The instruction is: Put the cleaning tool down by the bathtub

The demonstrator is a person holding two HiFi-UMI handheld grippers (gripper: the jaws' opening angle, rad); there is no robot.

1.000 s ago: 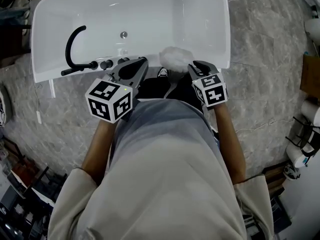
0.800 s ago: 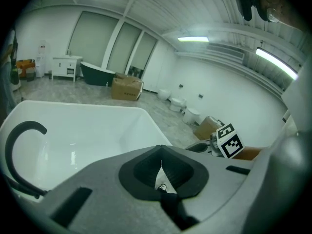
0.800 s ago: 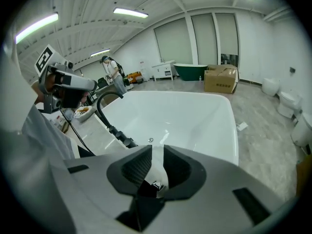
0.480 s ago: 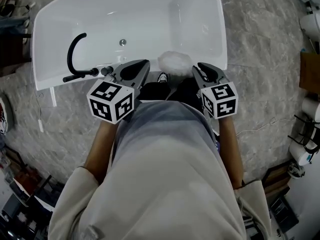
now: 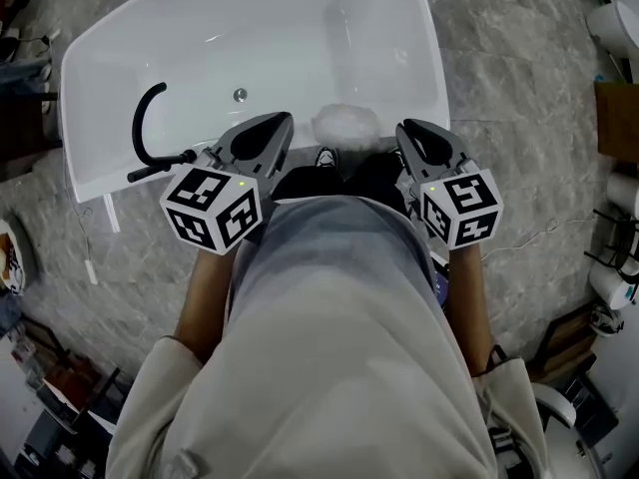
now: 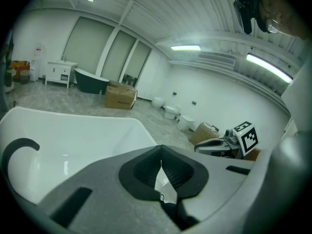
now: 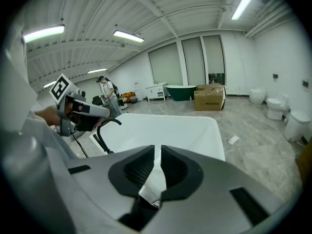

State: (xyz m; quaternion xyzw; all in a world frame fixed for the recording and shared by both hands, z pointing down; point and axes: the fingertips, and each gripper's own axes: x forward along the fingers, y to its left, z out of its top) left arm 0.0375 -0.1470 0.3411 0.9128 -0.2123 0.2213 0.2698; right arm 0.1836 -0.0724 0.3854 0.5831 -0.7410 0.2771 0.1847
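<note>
White and fluffy, the cleaning tool (image 5: 346,123) is seen at the upper middle of the head view, lying at the near edge of the bathtub (image 5: 389,38); whether it sits on the rim or just inside cannot be told. It is judged to be light, soft and easily squashed, unlikely to slip or break, so a gentle pinch into the middle of the fluff would probably be enough. No handle can be made out. It is not held. The left gripper (image 5: 280,123), at its left, is clenched with nothing between its jaws. The right gripper (image 5: 407,128), at its right, is empty as well, its jaws closing with only a narrow slit left between them. A black curved faucet (image 5: 150,118) is mounted at the tub's left end. The tub's glossy surface is likely slick. Grey stone-patterned floor (image 5: 519,88) surrounds it, and a cardboard box (image 7: 209,99) and toilets (image 7: 275,106) are stood under a strip-lit ceiling.
</note>
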